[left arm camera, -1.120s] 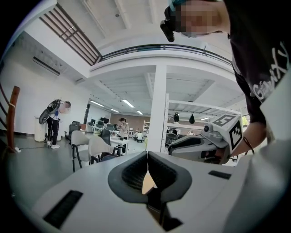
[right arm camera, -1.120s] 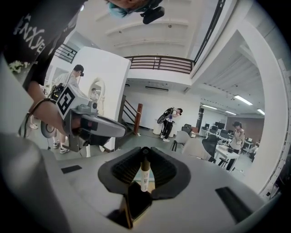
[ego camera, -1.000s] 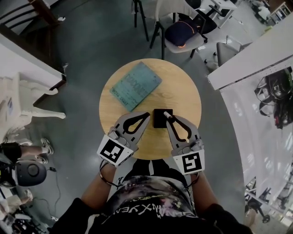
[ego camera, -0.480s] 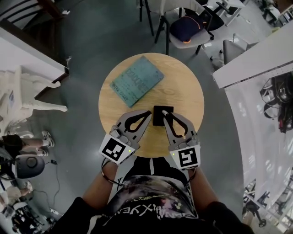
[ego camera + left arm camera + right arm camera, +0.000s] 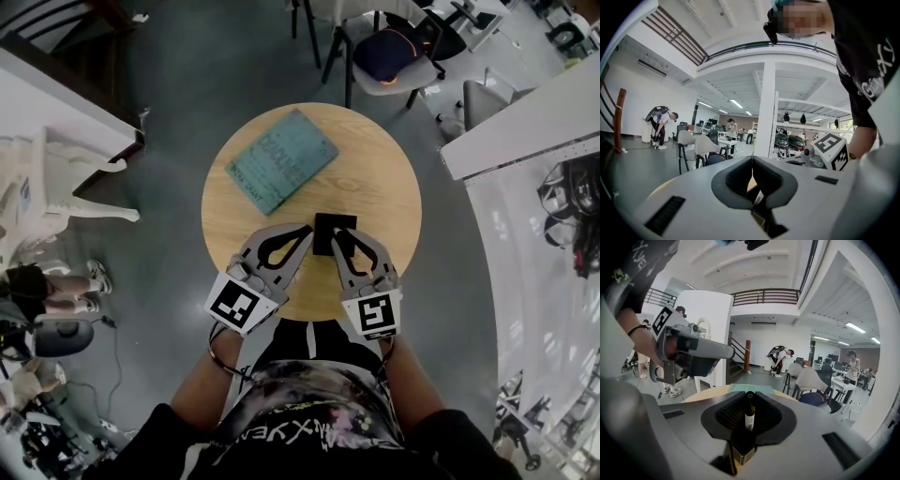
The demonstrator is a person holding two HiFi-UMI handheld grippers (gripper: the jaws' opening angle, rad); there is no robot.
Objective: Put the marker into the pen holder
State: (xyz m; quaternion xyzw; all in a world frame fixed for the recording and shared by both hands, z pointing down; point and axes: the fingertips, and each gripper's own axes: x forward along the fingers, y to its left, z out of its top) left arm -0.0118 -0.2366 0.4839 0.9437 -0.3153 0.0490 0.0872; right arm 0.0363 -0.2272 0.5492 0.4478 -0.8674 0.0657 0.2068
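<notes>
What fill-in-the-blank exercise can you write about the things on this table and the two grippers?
1. The right gripper is shut on the ____.
2. The pen holder is ____ in colour.
3. The teal book lies on a wooden table whose top is ____ in shape.
4. The left gripper, jaws together, holds ____.

Missing words: marker; black; round; nothing.

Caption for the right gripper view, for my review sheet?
Right gripper holds the marker upright between its jaws, lower end at the black pen holder's mouth, teal book beyond.
</notes>
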